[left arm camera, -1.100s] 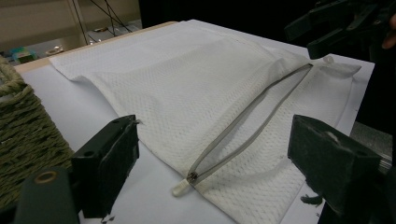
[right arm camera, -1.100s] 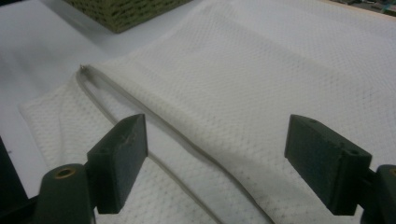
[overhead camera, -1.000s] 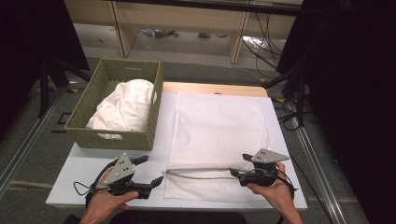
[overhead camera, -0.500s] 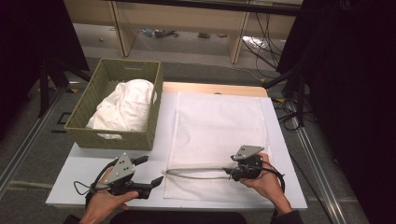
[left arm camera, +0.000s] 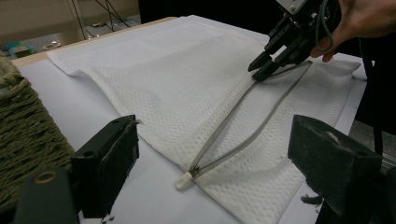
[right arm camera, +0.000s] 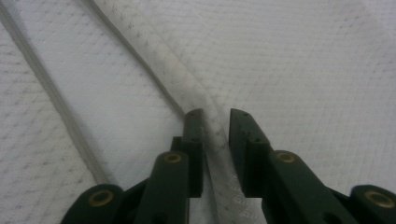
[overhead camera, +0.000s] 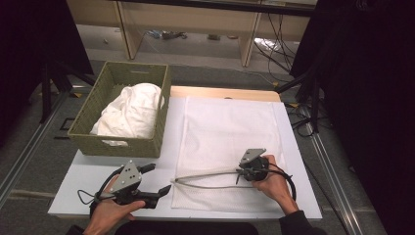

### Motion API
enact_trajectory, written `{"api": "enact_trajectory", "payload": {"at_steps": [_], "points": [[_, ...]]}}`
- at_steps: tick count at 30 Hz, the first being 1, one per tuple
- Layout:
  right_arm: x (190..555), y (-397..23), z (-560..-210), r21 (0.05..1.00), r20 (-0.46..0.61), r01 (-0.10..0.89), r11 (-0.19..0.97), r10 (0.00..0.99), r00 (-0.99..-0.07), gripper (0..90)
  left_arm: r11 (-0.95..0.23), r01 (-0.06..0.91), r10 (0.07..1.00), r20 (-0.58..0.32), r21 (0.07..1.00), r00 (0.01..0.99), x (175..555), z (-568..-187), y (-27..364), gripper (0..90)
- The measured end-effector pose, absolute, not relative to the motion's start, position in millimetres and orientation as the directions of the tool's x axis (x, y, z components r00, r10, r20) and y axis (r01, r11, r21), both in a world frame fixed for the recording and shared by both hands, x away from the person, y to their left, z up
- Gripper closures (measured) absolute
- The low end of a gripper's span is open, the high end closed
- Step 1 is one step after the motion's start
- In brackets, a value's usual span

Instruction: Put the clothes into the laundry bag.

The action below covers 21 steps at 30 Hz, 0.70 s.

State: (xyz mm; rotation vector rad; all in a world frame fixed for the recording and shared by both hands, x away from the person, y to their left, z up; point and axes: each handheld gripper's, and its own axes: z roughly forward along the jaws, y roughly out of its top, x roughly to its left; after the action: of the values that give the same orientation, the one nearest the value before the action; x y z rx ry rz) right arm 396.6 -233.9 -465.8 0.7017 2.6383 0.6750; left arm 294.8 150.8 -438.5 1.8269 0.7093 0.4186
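Observation:
A white mesh bag (overhead camera: 227,132) lies flat on the white table (overhead camera: 83,171). Its grey zipper (overhead camera: 205,178) stands open along the near side, and the slider end (left arm camera: 189,175) points toward my left gripper. My left gripper (overhead camera: 159,178) hovers open just left of that end, its jaws wide apart (left arm camera: 217,158) with nothing between them. My right gripper (overhead camera: 238,175) sits at the other end of the opening. In the right gripper view its jaws (right arm camera: 215,116) straddle the upper zipper tape (right arm camera: 154,60) with a narrow gap left. The right gripper (left arm camera: 262,69) also appears in the left gripper view.
A woven green basket (overhead camera: 117,144) holding crumpled white cloth (overhead camera: 129,110) stands at the table's back left, close to the bag's left edge. Its wall (left arm camera: 23,126) is just left of my left gripper. Cables trail from both grippers toward the front edge.
My right gripper has moved left and slightly away from me along the zipper, onto the upper tape. The left gripper has stayed put.

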Motion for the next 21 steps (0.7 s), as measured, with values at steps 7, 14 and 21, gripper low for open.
{"api": "enact_trajectory", "payload": {"at_steps": [7, 14, 21], "points": [[396, -233, -457, 0.563, -0.218, 0.325, 0.759, 0.517, -0.828, 89.6, -0.232, 0.277, 0.651, -0.062, 0.932, 0.756, 296, -439, 151, 16.0], [396, -227, -466, 0.528, -0.175, 0.357, 0.771, 0.510, -0.842, 59.9, -0.242, 0.269, 0.651, -0.049, 0.932, 0.757, 295, -438, 152, 16.0], [398, -226, -468, 0.501, -0.172, 0.343, 0.795, 0.479, -0.861, 89.3, -0.242, 0.270, 0.652, -0.050, 0.932, 0.756, 295, -438, 151, 16.2]]}}
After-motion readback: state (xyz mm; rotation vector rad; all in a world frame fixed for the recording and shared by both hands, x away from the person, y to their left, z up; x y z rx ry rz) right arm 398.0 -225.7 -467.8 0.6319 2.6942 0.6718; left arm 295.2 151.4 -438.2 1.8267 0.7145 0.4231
